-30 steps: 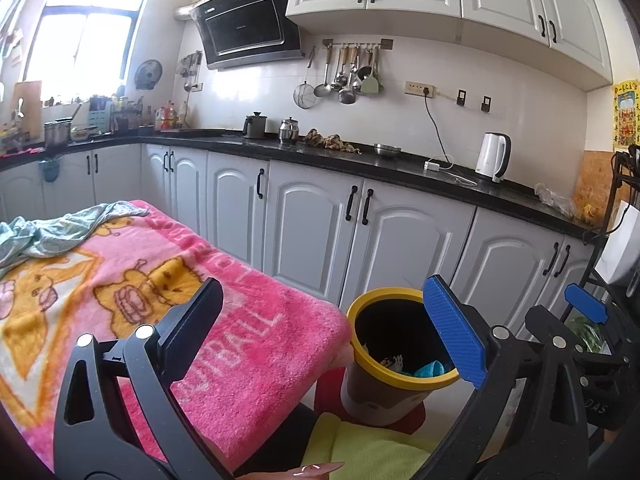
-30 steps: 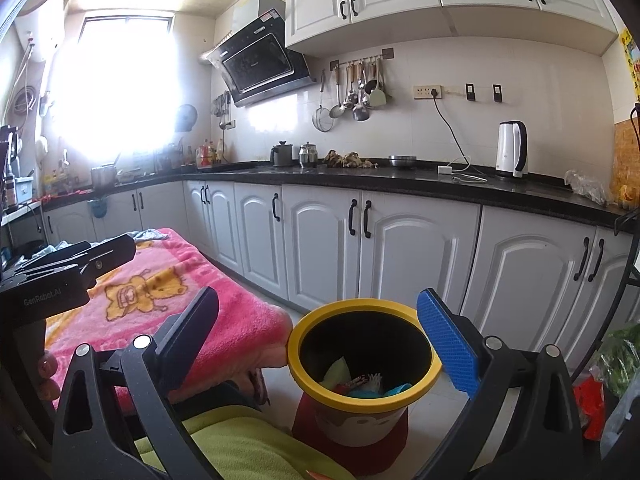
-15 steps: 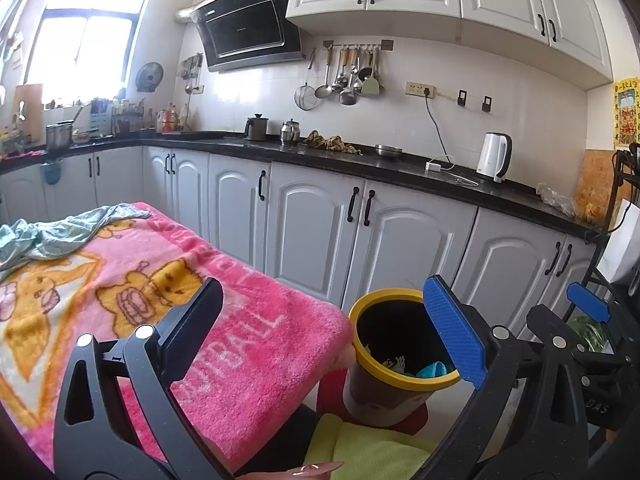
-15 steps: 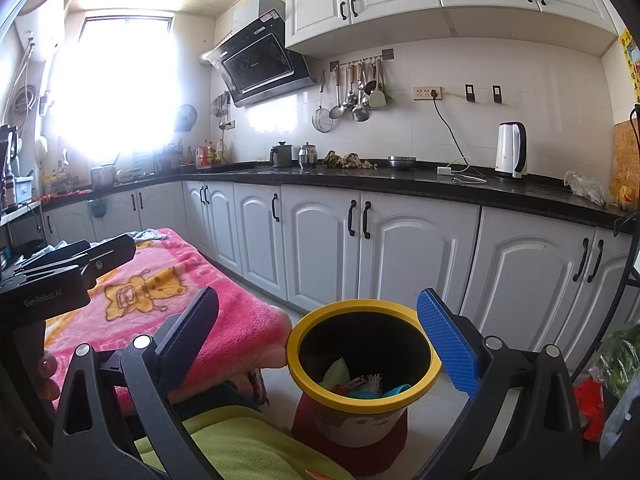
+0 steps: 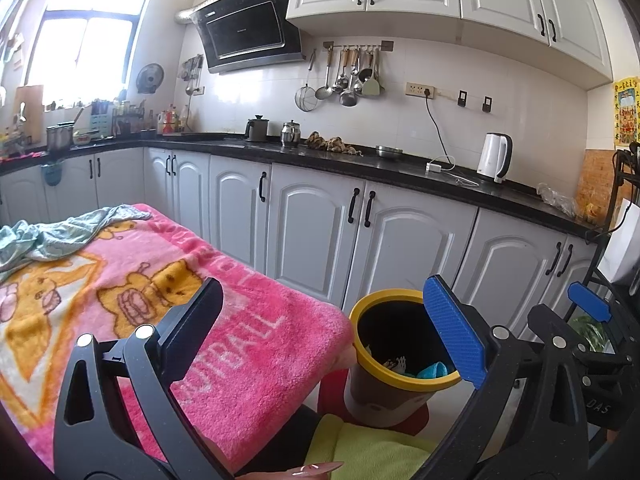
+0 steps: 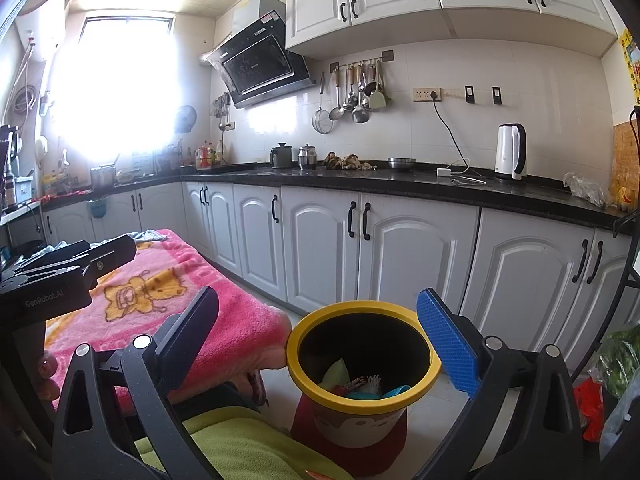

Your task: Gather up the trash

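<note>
Barely anything is changing: both grippers are hovering released and empty.
Left gripper [image 5: 324, 328] and right gripper [image 6: 320, 334] are holding as before; trash is sitting in the yellow-rimmed bin [image 6: 362, 400] beside the pink blanket [image 5: 120, 280]; collecting looks finished.

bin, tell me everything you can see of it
The bin is a round, upright bucket with a thick yellow rim, a black inside and a pale outer wall bearing a brown pattern; it looks like plastic. It has no lid and stands on a red base on the floor, beside the corner of the pink blanket, in front of the white cabinets. Trash lies at the bottom: something pale green, something blue, a few mixed scraps. Neither gripper touches it.
</note>
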Action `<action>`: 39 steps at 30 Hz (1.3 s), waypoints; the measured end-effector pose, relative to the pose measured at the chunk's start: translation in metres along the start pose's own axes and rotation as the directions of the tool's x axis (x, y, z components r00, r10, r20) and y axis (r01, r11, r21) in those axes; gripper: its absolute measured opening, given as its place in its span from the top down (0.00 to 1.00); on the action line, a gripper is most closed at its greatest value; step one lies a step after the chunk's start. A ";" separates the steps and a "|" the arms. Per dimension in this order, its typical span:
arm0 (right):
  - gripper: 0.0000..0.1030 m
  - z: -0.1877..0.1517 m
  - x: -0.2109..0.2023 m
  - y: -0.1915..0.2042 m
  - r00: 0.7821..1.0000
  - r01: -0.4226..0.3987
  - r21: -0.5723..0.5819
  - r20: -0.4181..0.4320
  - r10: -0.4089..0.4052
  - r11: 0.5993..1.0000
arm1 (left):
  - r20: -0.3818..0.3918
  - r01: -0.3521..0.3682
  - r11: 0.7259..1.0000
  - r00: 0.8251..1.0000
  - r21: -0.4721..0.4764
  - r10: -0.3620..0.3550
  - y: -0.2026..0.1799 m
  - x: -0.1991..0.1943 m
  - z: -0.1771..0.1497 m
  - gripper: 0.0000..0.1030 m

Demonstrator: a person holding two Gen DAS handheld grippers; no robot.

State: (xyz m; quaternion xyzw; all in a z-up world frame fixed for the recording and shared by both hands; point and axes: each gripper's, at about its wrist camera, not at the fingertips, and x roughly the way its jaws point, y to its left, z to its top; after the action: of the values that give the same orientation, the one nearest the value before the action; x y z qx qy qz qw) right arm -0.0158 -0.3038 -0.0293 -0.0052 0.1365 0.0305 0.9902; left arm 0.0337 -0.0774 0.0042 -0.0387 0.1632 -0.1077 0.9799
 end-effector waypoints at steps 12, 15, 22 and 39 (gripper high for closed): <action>0.06 -0.001 0.000 0.000 1.000 0.001 -0.001 -0.001 -0.001 1.000 | 0.000 -0.001 1.000 1.000 0.000 0.001 0.000 0.000 0.000 0.10; 0.06 -0.001 0.000 0.000 1.000 0.001 -0.001 0.001 -0.001 1.000 | 0.000 -0.001 1.000 1.000 -0.001 0.001 0.000 0.000 -0.001 0.10; 0.06 -0.002 0.001 0.000 1.000 0.001 0.000 0.000 -0.001 1.000 | 0.001 0.000 1.000 1.000 0.001 0.000 -0.001 0.000 -0.002 0.11; 0.06 0.002 0.000 -0.002 1.000 0.003 0.001 0.003 -0.003 1.000 | 0.000 -0.007 1.000 1.000 0.002 0.007 0.000 0.000 0.001 0.10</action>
State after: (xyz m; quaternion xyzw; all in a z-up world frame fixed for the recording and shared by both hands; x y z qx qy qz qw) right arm -0.0147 -0.3059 -0.0275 -0.0050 0.1349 0.0287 0.9904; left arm 0.0338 -0.0769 0.0053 -0.0370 0.1630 -0.1046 0.9804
